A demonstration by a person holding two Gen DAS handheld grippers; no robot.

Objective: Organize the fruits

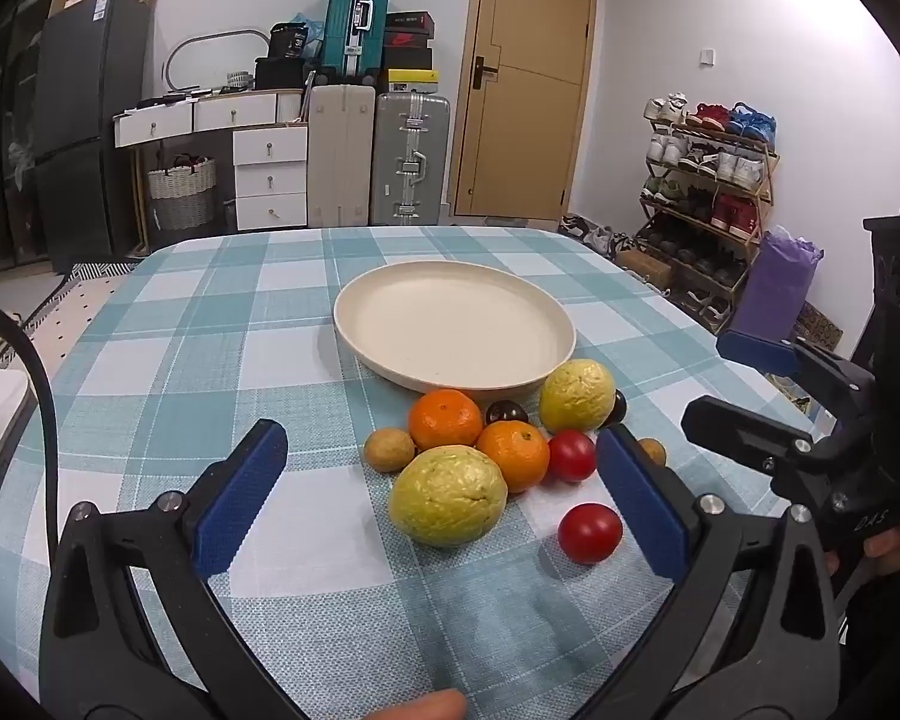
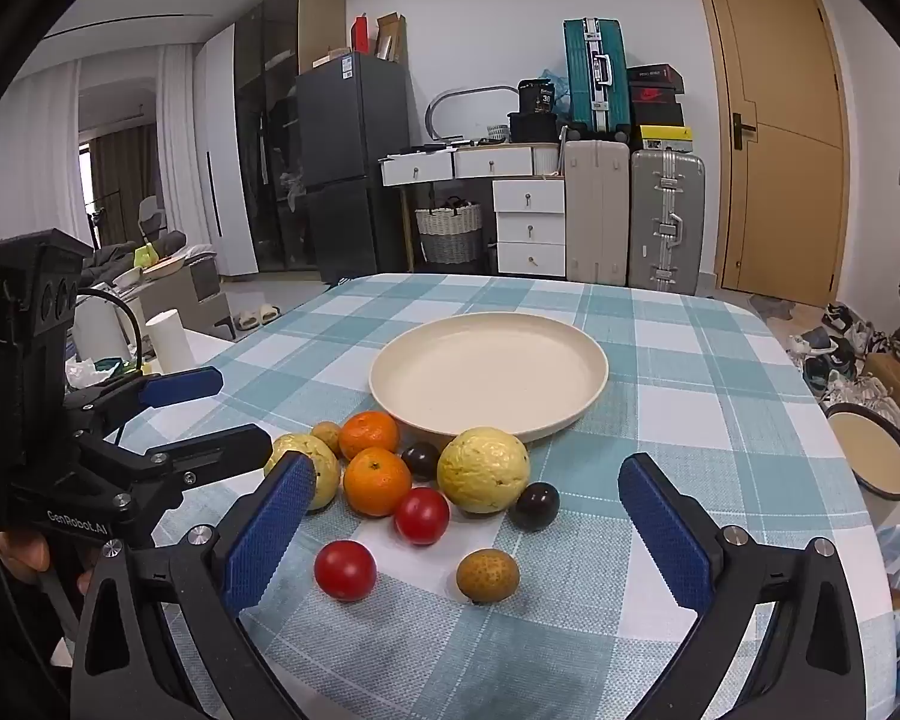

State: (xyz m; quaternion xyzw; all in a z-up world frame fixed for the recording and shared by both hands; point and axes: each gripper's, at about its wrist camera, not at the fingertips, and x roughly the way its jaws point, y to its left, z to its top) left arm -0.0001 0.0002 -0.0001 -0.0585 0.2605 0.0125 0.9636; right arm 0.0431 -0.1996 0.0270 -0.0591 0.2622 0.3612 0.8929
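Observation:
A cream plate (image 1: 390,306) (image 2: 426,360) sits empty on the checked tablecloth. Just in front of it lies a cluster of fruit: two yellow-green guavas (image 1: 447,495) (image 2: 483,468), two oranges (image 1: 444,417) (image 2: 377,480), two red tomatoes (image 1: 589,532) (image 2: 345,569), two dark plums (image 2: 534,506) and two small brown fruits (image 1: 389,449) (image 2: 487,575). My left gripper (image 1: 441,492) is open and empty, its pads either side of the near guava. My right gripper (image 2: 468,531) is open and empty over the near fruits. Each gripper shows at the side of the other's view.
The table edge (image 2: 858,480) drops off at the right, with a round tray (image 2: 873,450) and shoes on the floor. A white roll (image 2: 171,339) and clutter stand left of the table. Suitcases, drawers and a door line the far wall.

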